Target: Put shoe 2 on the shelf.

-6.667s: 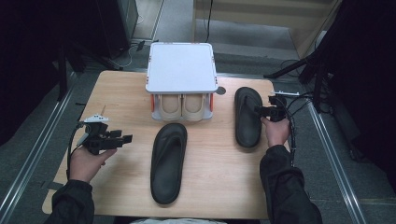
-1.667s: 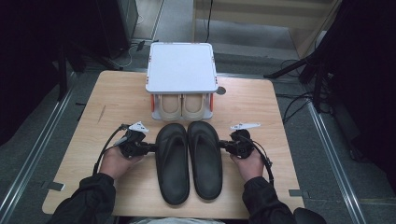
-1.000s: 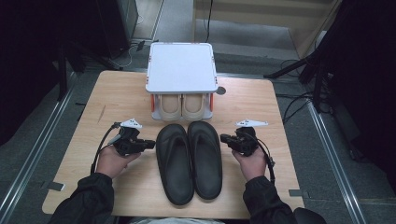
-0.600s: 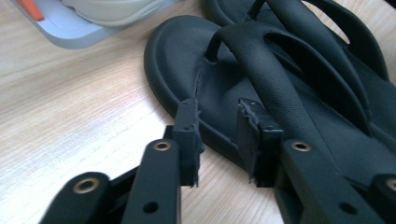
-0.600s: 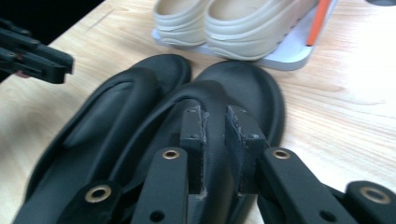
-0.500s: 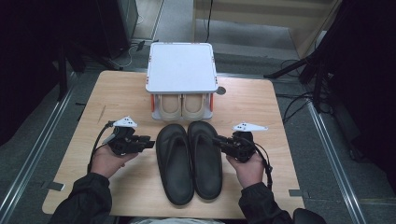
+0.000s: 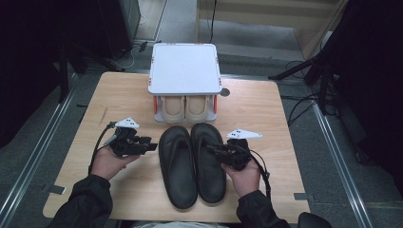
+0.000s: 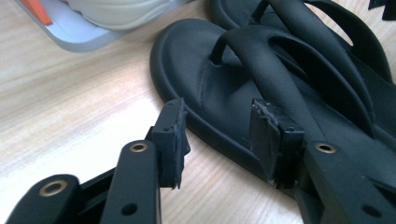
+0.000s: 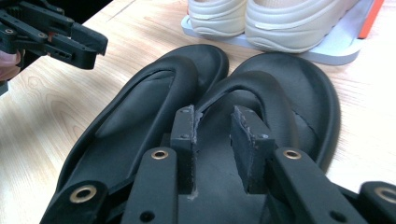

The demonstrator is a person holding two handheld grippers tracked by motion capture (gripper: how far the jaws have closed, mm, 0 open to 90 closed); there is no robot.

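High view. Two black flip-flops lie side by side, touching, at the centre of the wooden table (image 7: 266, 109): left flip-flop (image 7: 177, 164), right flip-flop (image 7: 209, 161), toes toward the top of the frame. Just above them stands a white shoe rack (image 7: 184, 66) with a pair of cream shoes (image 7: 185, 107) on its lower shelf. Your left tool (image 7: 149, 145) sits at centre left, just beside the left flip-flop and clear of it. Your right tool (image 7: 211, 148) sits right of centre, its tips over the right flip-flop.

Left gripper view. The left tool (image 8: 219, 135) has just been opening. Its jaws stand apart and straddle the sole's outer edge without pressing it, so it holds nothing. The left flip-flop (image 8: 224, 88) runs from the centre to the lower right, the thong strap arching above the footbed.

Right gripper view. The right tool (image 9: 212, 140) has also just been opening. Its jaws stand partly apart at lower centre, on either side of the right flip-flop (image 9: 289, 84) strap, and I cannot tell whether a pad touches it. The left flip-flop (image 9: 140, 116) lies at centre left, the cream shoes (image 9: 261, 21) along the top, and your other tool at upper left.

Handling. Judge these as light, soft, moulded foam or rubber: not fragile, matte rather than slippery, and likely to flex when lifted by one end. Take hold at the sole's edge near mid-length, or on the strap where it arches clear of the footbed.
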